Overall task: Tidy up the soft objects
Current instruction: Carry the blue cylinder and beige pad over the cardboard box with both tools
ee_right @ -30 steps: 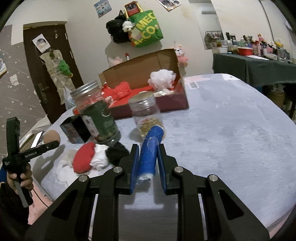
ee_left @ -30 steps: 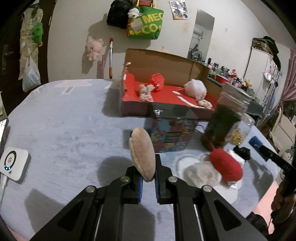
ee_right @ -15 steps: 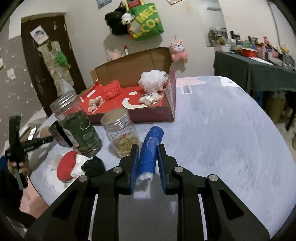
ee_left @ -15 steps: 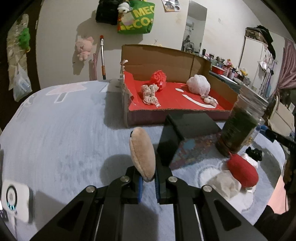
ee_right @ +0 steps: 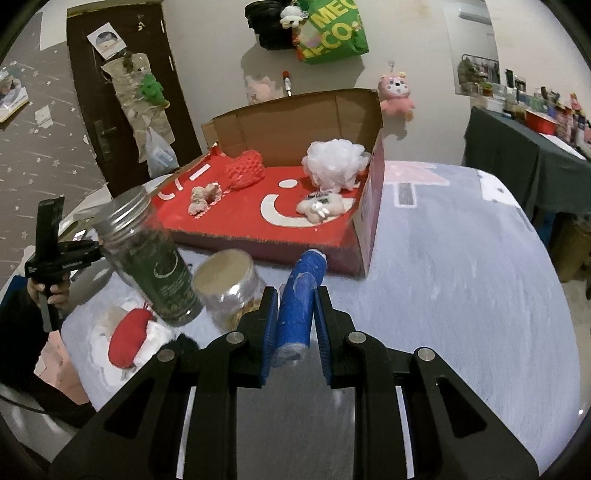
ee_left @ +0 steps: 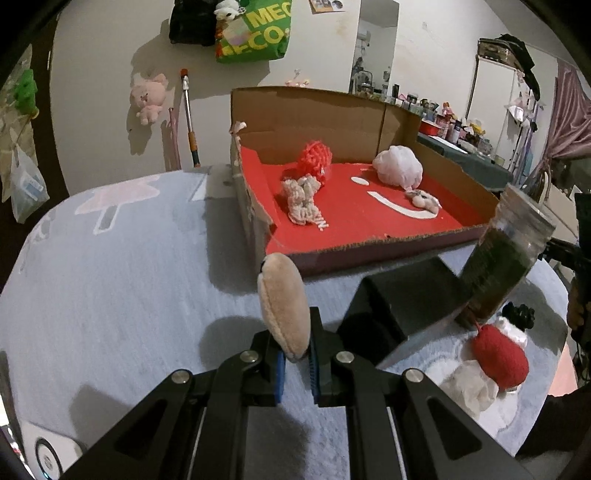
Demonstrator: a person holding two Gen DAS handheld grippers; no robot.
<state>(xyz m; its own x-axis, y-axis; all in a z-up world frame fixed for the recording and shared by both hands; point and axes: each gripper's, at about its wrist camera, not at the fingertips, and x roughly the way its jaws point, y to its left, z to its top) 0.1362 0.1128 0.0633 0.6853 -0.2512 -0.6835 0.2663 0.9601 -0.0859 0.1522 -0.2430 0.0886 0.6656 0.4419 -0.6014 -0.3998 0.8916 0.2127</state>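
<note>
As both grippers have been carried closer to the cardboard box (ee_left: 369,229), it now fills more of each view than a second ago; the left gripper (ee_left: 295,363) is clamped on a tan pad (ee_left: 282,306), the right gripper (ee_right: 295,334) on a blue roll (ee_right: 301,295); dropping both into the box, just ahead, seems next; a grey cloth (ee_right: 461,277) covers the table beneath; a green bag (ee_right: 332,29) hangs on the wall beyond.

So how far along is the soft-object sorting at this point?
Partly done. The cardboard box already holds a red mesh piece, a white pouf and two small plush bits. In hand: the left gripper clamps a tan pad, the right gripper a blue roll. Left: the red, white and black pile beside the jars.
</note>
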